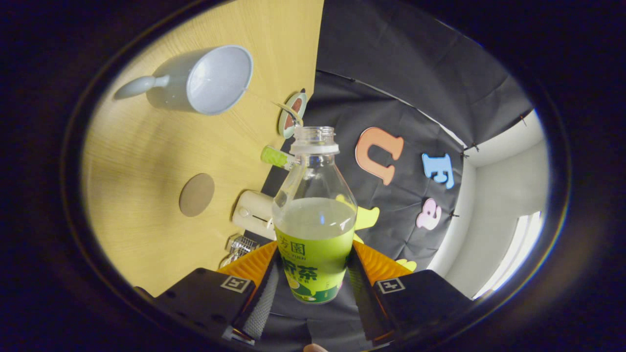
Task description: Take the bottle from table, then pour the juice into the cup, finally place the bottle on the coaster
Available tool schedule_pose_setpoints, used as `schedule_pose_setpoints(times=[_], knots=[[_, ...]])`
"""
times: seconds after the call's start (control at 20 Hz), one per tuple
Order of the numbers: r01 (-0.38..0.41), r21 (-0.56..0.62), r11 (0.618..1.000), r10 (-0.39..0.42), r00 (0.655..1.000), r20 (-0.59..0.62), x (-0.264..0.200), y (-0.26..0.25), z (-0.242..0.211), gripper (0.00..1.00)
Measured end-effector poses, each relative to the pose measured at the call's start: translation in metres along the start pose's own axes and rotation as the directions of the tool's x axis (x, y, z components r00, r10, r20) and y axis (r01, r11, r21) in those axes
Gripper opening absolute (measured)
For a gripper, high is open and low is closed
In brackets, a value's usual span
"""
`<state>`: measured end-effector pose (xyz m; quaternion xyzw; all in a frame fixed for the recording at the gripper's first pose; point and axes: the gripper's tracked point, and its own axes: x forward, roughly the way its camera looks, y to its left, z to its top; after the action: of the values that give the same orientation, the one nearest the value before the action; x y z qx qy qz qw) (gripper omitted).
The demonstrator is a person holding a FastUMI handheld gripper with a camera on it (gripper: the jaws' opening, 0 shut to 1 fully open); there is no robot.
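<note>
Your hand-held gripper (315,274) clamps the uncapped bottle (314,220) at its label, neck pointing ahead, with the cup (205,80) lying beyond and to the left on the tabletop (142,161).

Tongs (313,274) clamping uncapped juice bottle (314,215), cup (205,80) and round coaster (196,194) beyond on table (142,146)

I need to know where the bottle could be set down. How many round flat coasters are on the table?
2. A plain brown coaster lies on the table below the cup. A patterned coaster sits at the table's edge, just beyond the mouth of the bottle held in the hand-held gripper.
</note>
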<state>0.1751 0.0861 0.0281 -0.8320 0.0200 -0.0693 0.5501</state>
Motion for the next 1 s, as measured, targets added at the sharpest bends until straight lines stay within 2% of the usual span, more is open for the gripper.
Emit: schedule_pose_setpoints(times=[1.0], knots=[[0.050,-0.114,0.992,-0.050,0.999,0.004,0.007,-0.029,0.002,0.79]])
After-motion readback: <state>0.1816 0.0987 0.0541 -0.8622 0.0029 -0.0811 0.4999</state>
